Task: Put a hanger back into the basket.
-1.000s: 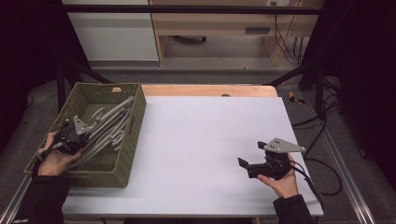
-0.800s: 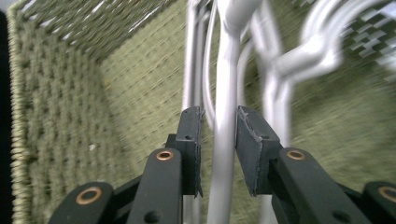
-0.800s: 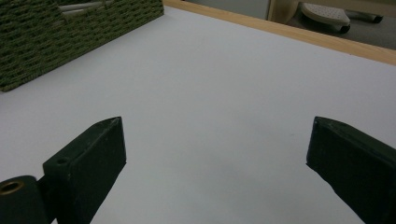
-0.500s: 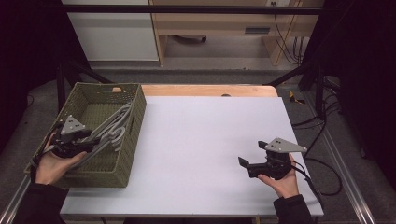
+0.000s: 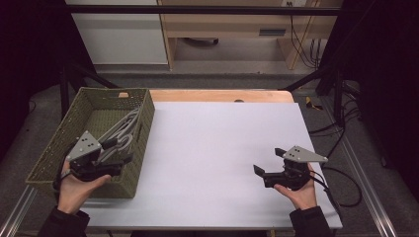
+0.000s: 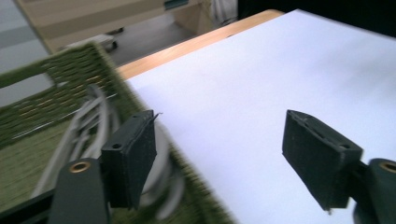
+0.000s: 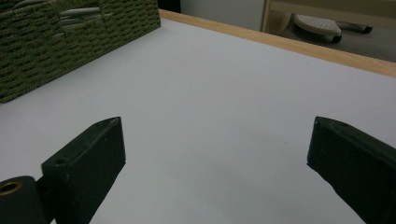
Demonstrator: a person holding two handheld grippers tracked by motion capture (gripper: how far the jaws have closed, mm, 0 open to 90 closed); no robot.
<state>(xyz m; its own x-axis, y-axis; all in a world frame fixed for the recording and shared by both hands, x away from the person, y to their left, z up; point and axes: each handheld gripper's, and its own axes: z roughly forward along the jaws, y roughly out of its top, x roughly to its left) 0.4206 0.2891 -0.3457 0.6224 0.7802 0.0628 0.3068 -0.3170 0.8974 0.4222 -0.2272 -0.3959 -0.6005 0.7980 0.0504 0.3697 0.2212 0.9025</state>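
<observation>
Item: grey hangers (image 5: 121, 132), lying heaped in the green woven basket (image 5: 59, 136) at the bench's (image 5: 222, 148) left edge.

Left gripper (image 5: 118, 165): over the basket's near end; its fingers have just been opening, nothing between them.

Right gripper (image 5: 262, 173): fingers wide, empty.

Risk, as we judge it: a hanger hook snagging the weave or rim if disturbed.

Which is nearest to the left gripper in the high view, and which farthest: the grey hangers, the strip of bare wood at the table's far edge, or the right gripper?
From the left gripper:
1. Grey hangers, just beyond it in the green basket.
2. Strip of bare wood, at the table's far edge.
3. Right gripper, across the white tabletop.
</observation>
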